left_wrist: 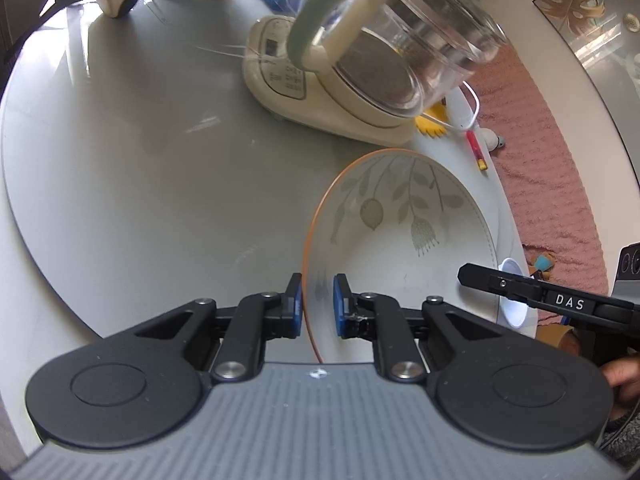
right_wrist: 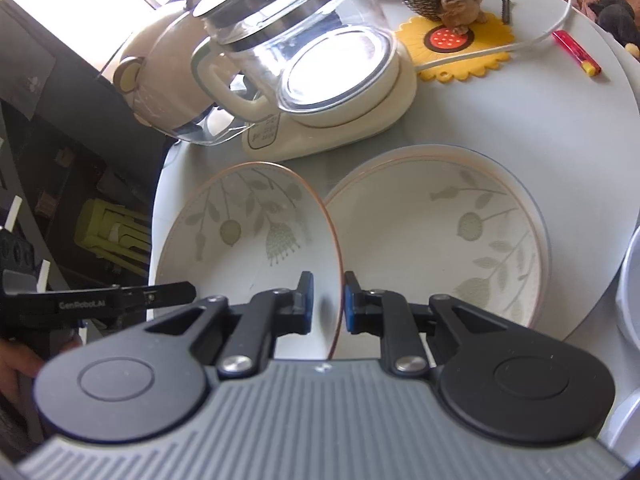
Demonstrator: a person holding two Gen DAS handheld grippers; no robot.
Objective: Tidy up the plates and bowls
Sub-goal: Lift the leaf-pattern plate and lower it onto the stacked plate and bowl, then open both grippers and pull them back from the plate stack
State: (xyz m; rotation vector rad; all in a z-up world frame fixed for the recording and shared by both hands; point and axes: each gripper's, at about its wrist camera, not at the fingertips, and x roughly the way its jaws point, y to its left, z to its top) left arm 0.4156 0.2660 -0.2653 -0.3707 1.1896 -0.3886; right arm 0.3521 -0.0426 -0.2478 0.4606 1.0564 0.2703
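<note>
A white plate with a leaf pattern and orange rim [left_wrist: 400, 240] is held up between both grippers. My left gripper [left_wrist: 317, 304] straddles its left rim, blue pads close on either side. My right gripper [right_wrist: 327, 302] straddles the same plate's [right_wrist: 248, 232] right rim. A gap shows at both pads, so the jaws are not fully clamped. A second, matching plate [right_wrist: 440, 232] lies on the round table to the right, stacked on another plate whose rim shows beneath. The right gripper also shows in the left wrist view [left_wrist: 520, 288].
A glass kettle on its cream base [right_wrist: 320, 80] stands just behind the plates, a clear pitcher [right_wrist: 168, 92] at its left. A sunflower mat with a dog figurine [right_wrist: 456, 32], a white cable and a red lighter [right_wrist: 576, 52] lie far right. A white bowl edge [right_wrist: 630, 288] is at right.
</note>
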